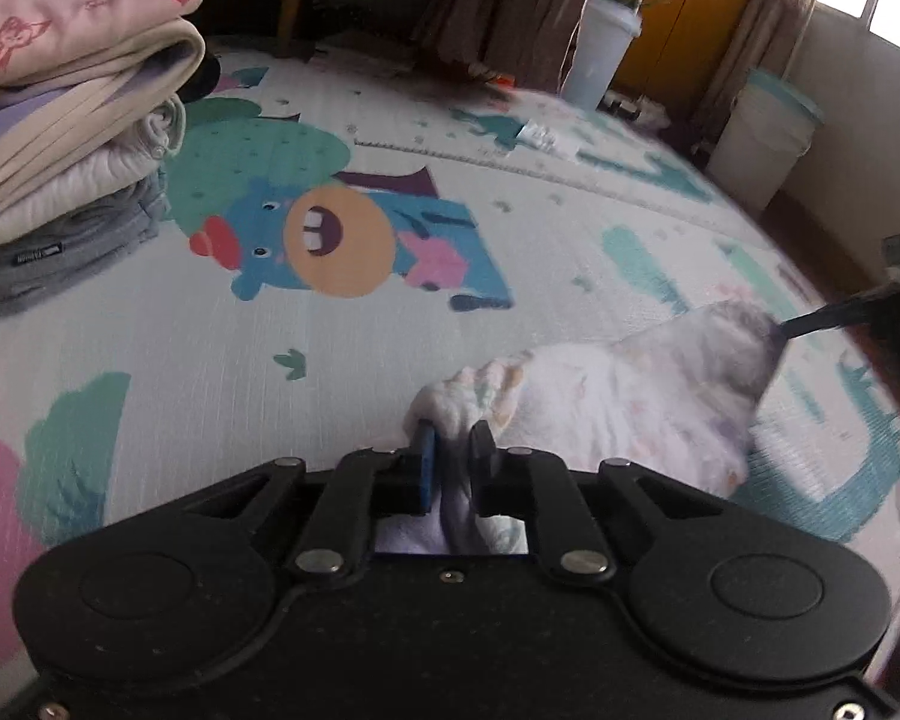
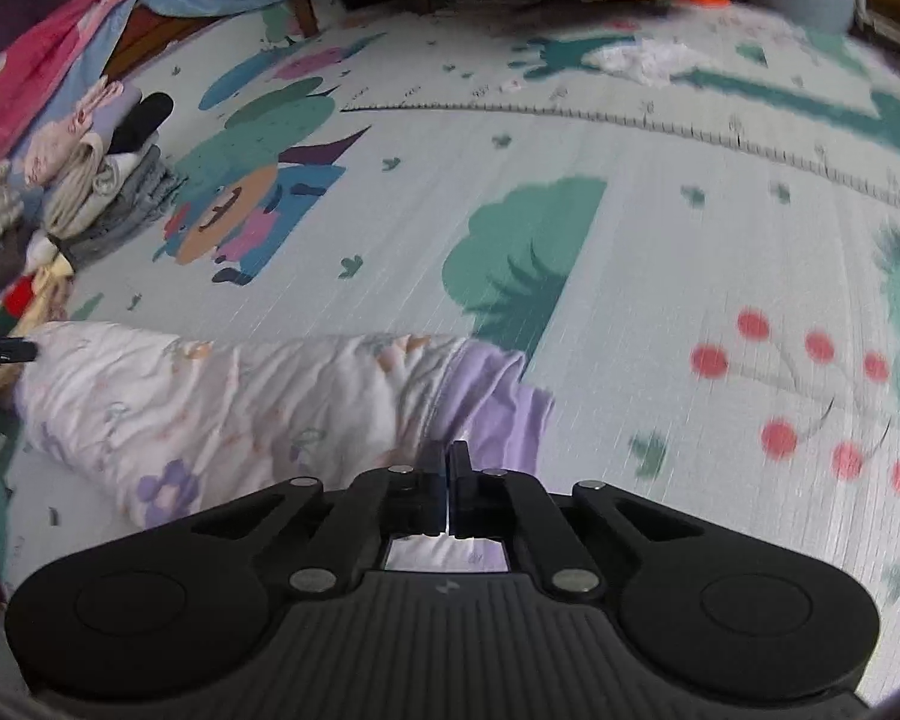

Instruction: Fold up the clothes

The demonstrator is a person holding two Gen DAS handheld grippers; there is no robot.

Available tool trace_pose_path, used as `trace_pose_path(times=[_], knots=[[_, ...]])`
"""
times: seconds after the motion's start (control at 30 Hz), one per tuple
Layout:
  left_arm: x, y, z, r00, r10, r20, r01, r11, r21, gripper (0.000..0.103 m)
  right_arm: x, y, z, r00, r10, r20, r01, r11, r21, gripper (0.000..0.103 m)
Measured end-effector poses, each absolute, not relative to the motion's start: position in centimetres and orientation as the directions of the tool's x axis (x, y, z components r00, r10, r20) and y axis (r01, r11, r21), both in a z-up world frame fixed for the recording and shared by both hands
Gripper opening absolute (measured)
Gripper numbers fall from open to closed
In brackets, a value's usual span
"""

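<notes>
A small white garment with pastel flower print and a lilac end [image 2: 240, 402] lies stretched across the cartoon play mat [image 2: 660, 276]. My left gripper [image 1: 453, 441] is shut on one bunched end of the garment [image 1: 618, 396]. My right gripper [image 2: 448, 456] is shut on its lilac end. In the left wrist view the right gripper [image 1: 834, 318] shows at the far right, holding the other end. In the right wrist view the left gripper's fingertips [image 2: 6, 351] show at the left edge.
A stack of folded clothes [image 1: 72, 138] sits at the mat's left; it also shows in the right wrist view [image 2: 108, 180]. A crumpled white item [image 2: 642, 60] lies far back. A white planter [image 1: 600, 42] and a bin [image 1: 762, 132] stand beyond the mat.
</notes>
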State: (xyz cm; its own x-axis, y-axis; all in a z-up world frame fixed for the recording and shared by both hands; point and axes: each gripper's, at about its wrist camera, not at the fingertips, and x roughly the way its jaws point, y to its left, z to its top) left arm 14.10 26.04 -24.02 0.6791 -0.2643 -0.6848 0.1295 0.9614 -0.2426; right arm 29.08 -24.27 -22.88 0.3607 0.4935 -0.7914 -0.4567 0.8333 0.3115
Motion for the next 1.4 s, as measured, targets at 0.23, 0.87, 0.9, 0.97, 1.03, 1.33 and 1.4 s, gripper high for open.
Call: trace_pose_path(times=[0.23, 0.87, 0.9, 0.97, 1.03, 1.33, 1.4], knots=[[15.2, 25.6, -26.9, 0.632, -0.214, -0.745, 0.094, 0.975, -0.201, 0.009, 29.9, -24.7, -25.4, 0.408, 0.484, -0.774, -0.318, 0.87, 0.377, 0.047], [14.5, 24.3, -24.8, 0.677, -0.23, -0.699, 0.145, 0.973, -0.18, 0.009, 27.2, -24.5, -24.9, 0.426, 0.421, -0.801, -0.411, 0.879, 0.244, 0.011], [14.6, 24.2, -24.8, 0.675, -0.226, -0.702, 0.147, 0.974, -0.173, 0.009, 27.3, -24.2, -25.2, 0.427, 0.417, -0.802, -0.418, 0.878, 0.234, 0.011], [14.7, 24.1, -25.0, 0.67, -0.221, -0.709, 0.147, 0.975, -0.166, 0.009, 27.4, -23.9, -25.1, 0.448, 0.414, -0.793, -0.428, 0.878, 0.216, 0.011], [14.5, 24.2, -25.0, 0.667, -0.218, -0.713, 0.15, 0.976, -0.158, 0.009, 27.5, -23.6, -24.8, 0.472, 0.414, -0.778, -0.43, 0.879, 0.206, 0.011], [15.3, 23.8, -23.5, 0.683, -0.192, -0.704, 0.148, 0.981, -0.125, 0.009, 28.1, -22.6, -27.0, 0.46, 0.346, -0.818, -0.411, 0.899, 0.15, 0.011], [15.5, 23.5, -23.2, 0.681, -0.181, -0.709, 0.146, 0.983, -0.11, 0.009, 27.9, -22.4, -26.8, 0.469, 0.344, -0.814, -0.416, 0.899, 0.14, 0.011]])
